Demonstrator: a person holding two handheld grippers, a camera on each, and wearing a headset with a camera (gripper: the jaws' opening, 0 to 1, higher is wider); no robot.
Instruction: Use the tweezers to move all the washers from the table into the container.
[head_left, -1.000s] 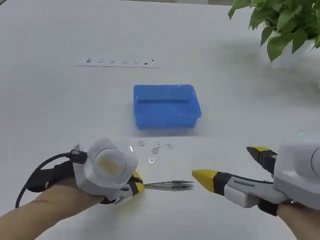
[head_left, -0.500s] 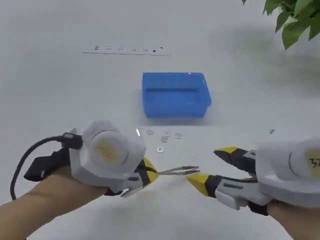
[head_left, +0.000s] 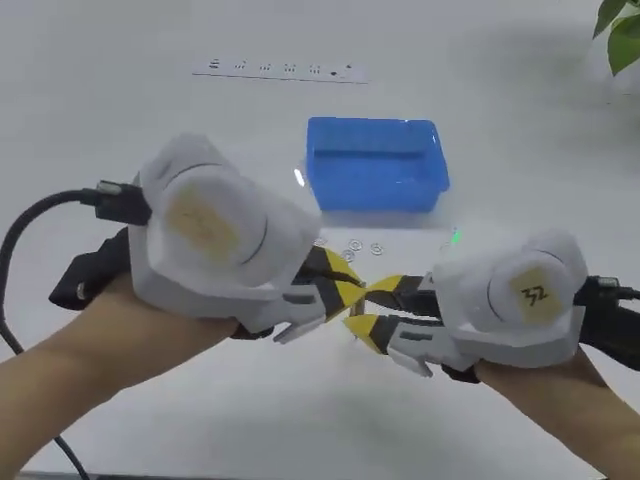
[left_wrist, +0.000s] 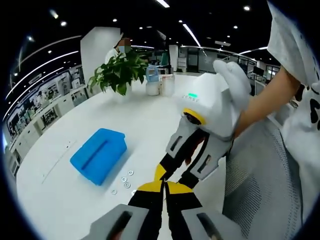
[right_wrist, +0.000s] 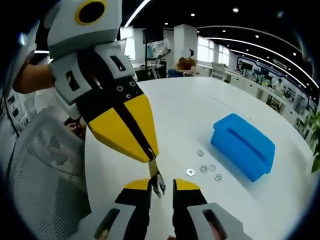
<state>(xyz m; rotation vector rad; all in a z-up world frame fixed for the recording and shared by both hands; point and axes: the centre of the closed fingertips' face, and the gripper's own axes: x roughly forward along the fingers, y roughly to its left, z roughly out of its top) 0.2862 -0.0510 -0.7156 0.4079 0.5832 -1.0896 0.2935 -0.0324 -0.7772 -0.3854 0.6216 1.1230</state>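
Low over the near side of the white table (head_left: 520, 110), the left tongs (head_left: 355, 293) and right tongs (head_left: 365, 305) meet tip to tip in the head view. The left tongs are pressed together on the tweezers (right_wrist: 157, 181). In the right gripper view the thin metal points stick out just past their yellow tips. The right tongs stand a little apart, and the tweezers' points sit in the gap between their two yellow tips. Whether either tip touches the metal I cannot tell. In the left gripper view the left tongs' tips lie flush, with only a dark line between them, and the right tongs reach in from above with their two halves spread.

The washers (right_wrist: 203, 168) lie flat on the table in a loose cluster of five, between the tongs and the container (head_left: 376, 165). They are nearer the container but apart from it. In the head view a few of them show just beyond the tongs, and the tongs cover the rest.

The container is a shallow blue rectangular tub standing upright on the table, its open side up. Farther back, a narrow strip (head_left: 280, 69) with small dark marks lies on the table. Green leaves (head_left: 622, 30) hang in at the far right corner. A black cable (head_left: 50, 203) runs off from the body of the left tongs.
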